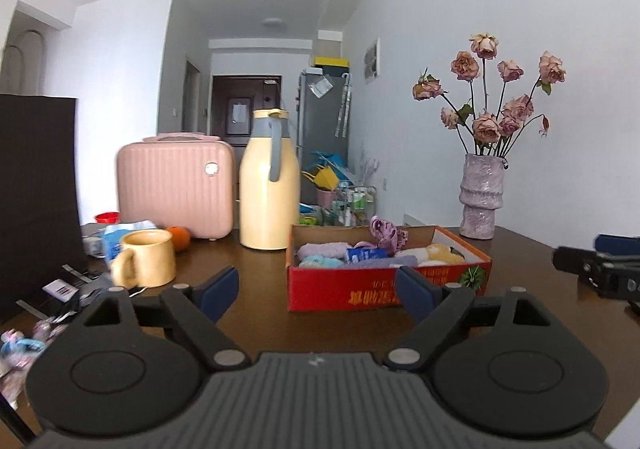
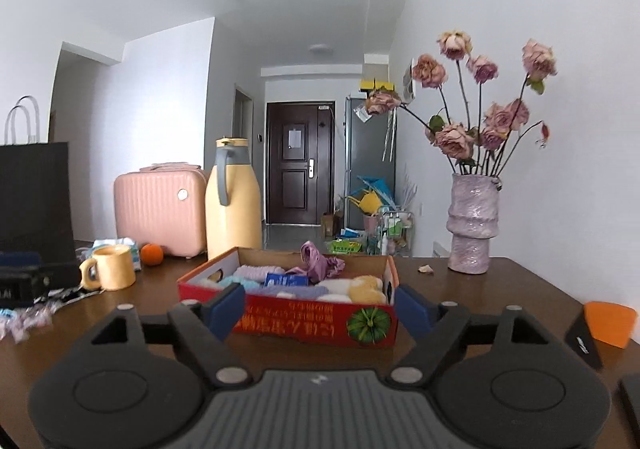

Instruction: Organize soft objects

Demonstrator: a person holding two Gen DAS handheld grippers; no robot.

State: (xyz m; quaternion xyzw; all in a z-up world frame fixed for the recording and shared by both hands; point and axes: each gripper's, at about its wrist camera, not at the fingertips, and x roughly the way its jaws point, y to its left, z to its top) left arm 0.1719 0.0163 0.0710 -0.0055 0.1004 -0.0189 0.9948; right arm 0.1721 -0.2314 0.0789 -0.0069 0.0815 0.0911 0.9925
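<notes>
The left tongs point(image 1: 318, 289) stand wide apart with nothing between the blue pads point(image 1: 219, 291), and the right tongs point(image 2: 320, 309) are likewise spread and empty. Both point roughly level at the red cardboard box point(image 1: 340, 291), which sits on the brown tabletop point(image 1: 256, 257) just ahead of them; this suggests that both are clear of the load.

The soft objects lie packed side by side inside the box: a lilac rolled cloth point(image 1: 322, 249), a pale blue one point(image 1: 320, 261), a yellow plush item point(image 1: 442, 253), and a crumpled purple fabric piece point(image 1: 386, 235) resting on top toward the box's far wall. The shallow open-topped box keeps them contained and accessible from above.

Left of the box stand a cream thermos jug point(image 1: 269, 185) and a yellow mug point(image 1: 146, 259); right of the box stands a vase of dried roses point(image 1: 482, 197).
</notes>
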